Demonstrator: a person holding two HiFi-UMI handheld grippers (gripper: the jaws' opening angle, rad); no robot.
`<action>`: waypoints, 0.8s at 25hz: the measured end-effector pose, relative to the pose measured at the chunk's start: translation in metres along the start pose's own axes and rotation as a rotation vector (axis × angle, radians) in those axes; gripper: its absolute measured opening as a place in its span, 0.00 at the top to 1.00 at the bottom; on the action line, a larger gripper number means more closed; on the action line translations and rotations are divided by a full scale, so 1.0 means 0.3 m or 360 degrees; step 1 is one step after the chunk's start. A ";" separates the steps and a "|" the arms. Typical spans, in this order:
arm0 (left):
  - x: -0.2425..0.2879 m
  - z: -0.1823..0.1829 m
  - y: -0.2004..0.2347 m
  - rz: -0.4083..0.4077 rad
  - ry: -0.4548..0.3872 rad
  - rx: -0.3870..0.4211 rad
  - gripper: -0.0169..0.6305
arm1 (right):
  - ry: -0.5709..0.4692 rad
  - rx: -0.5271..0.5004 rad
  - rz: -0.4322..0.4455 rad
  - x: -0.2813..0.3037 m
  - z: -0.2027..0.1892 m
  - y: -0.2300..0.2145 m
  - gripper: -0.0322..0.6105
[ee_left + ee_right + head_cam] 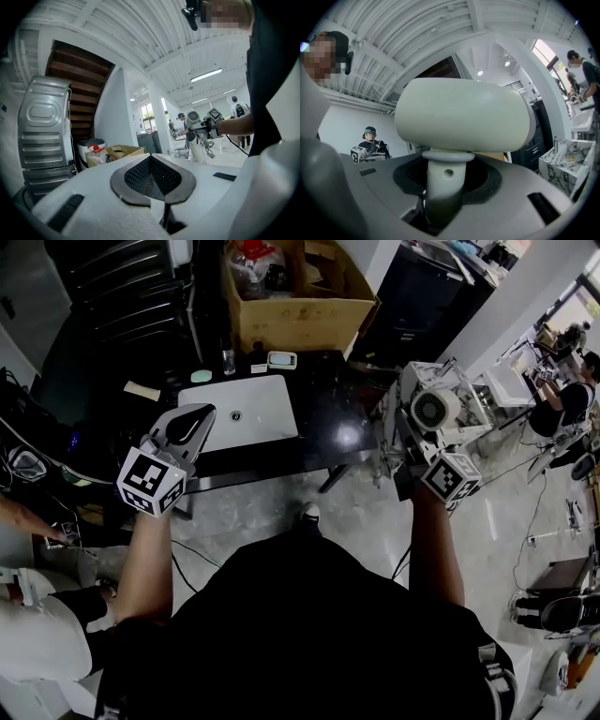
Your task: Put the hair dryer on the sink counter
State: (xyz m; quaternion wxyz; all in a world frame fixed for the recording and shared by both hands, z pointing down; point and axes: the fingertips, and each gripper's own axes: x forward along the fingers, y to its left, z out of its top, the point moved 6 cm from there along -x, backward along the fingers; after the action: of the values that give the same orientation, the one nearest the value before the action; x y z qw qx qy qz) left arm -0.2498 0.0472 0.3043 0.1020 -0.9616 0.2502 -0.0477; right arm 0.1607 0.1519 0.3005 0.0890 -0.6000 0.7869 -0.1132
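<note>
Nearest the person, the left gripper [186,427] hangs in the air with its fingers together on nothing. The right gripper [443,190] has its fingers clamped on the handle of the hair dryer [464,115], just below the collar. The pale barrel stands above the fingers and lies across them, clear of any surface.

The pick-up looks done and the carry is under way. Setting the dryer down and letting go are left.

Just past the dryer is a marble-patterned unit [562,164], probably the sink bench. From the head view the dryer lines up with it, but I cannot tell whether it is over the top or short of it.

Farther off to the left, a black bench [319,427] carries a white laptop [239,413], with a cardboard box [300,306] behind it.
</note>
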 end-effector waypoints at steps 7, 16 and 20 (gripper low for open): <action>0.139 -0.009 0.029 0.0005 0.0060 0.0019 0.95 | 0.0003 0.0021 0.0025 0.098 -0.003 -0.134 0.69; 0.399 -0.030 0.112 0.0071 0.0129 0.0019 0.95 | 0.0079 0.0043 0.0086 0.311 -0.007 -0.378 0.69; 0.499 -0.056 0.152 0.0100 0.0165 0.0006 0.95 | 0.0121 0.0057 0.0120 0.420 -0.014 -0.470 0.69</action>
State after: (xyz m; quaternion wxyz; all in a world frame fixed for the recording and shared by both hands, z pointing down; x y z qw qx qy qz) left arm -0.1434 -0.0682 0.3168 0.0922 -0.9494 0.2850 -0.0947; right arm 0.2567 -0.0051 0.3442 0.0740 -0.5636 0.8096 -0.1466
